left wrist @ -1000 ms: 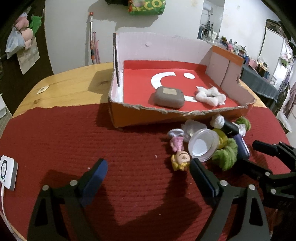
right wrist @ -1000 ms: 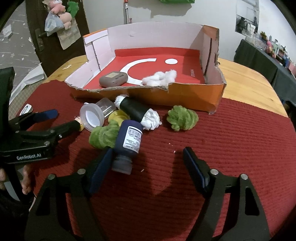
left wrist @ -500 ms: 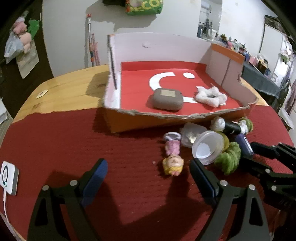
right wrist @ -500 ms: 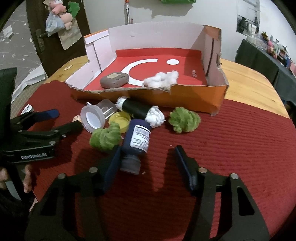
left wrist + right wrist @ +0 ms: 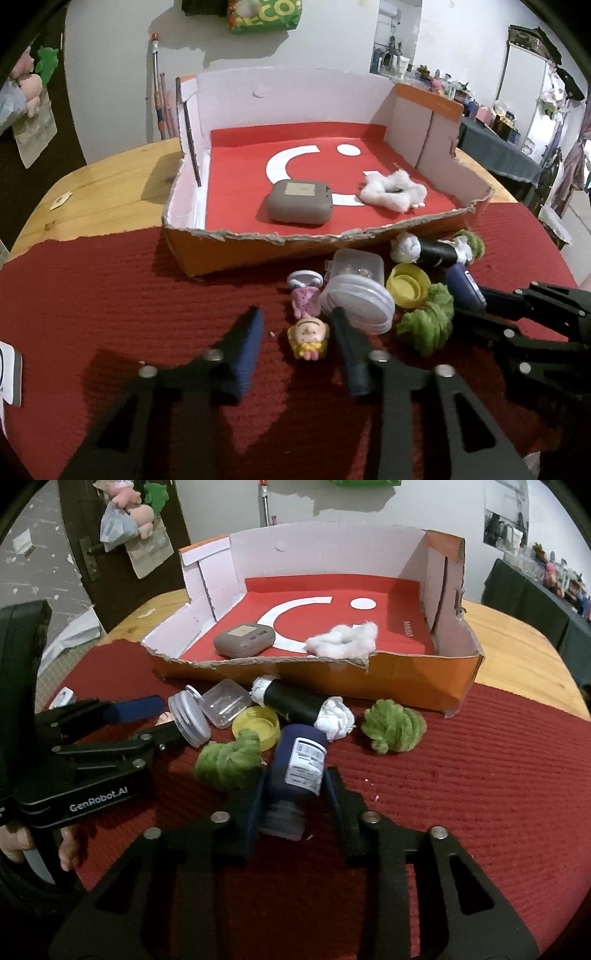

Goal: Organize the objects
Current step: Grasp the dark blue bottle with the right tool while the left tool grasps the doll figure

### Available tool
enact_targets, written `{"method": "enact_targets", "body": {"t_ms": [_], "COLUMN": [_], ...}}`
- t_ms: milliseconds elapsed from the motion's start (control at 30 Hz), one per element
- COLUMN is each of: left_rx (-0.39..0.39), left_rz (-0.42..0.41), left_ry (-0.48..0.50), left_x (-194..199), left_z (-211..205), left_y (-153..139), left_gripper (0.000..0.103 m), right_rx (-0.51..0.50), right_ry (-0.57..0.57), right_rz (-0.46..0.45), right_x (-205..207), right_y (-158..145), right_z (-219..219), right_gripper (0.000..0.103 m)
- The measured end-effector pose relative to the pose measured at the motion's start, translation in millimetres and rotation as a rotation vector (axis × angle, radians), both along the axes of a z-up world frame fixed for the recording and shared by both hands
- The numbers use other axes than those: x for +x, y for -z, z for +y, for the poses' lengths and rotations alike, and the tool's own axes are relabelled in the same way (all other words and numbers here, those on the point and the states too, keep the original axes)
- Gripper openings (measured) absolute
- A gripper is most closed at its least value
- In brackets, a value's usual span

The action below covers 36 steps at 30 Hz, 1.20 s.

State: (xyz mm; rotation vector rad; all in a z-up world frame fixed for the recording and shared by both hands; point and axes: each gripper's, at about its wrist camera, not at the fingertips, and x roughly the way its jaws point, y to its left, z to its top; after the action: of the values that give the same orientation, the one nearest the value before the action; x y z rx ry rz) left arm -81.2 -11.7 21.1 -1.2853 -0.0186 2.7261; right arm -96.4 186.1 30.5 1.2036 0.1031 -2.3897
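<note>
A: What has the right gripper got?

B: Its fingers are clamped on the dark blue bottle, which lies on its side on the red mat, white label up, cap end toward the camera. The jaws have just been closing, and they now press on the bottle from both sides.

A: And the left gripper?

B: Its jaws have just been closing too, with the little doll figure lying between them. The right finger sits just beside the doll's head; the left finger stands apart from it, so the doll is not gripped.

A: Where is everything else?

B: In a pile on the mat, near the torn front wall of the cardboard box. There is a round clear lid just right of the doll, a clear plastic case, a yellow cap, a black roll with white paper ends, and two green fuzzy bundles, one touching the bottle's left side, the other further right.

A: Inside the box?

B: A grey case and a white cotton tuft on the red floor. The table is wooden.
</note>
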Motion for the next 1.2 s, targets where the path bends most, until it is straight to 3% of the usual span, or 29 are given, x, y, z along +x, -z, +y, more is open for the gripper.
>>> {"method": "enact_targets", "body": {"t_ms": [67, 1200], "left_rx": [0.017, 0.084], "left_rz": [-0.003, 0.048], "left_ry": [0.006, 0.039], "left_x": [2, 32], "left_z": [-3, -4], "left_y": [-1, -25], "left_gripper": [0.023, 0.023], "right_rx": [-0.010, -0.063], "right_ry": [0.001, -0.029], "right_rz": [-0.004, 0.029], "right_x": [0, 26], "right_y": [0, -23], "right_z": [1, 0], "right_gripper": [0.029, 0.029]}}
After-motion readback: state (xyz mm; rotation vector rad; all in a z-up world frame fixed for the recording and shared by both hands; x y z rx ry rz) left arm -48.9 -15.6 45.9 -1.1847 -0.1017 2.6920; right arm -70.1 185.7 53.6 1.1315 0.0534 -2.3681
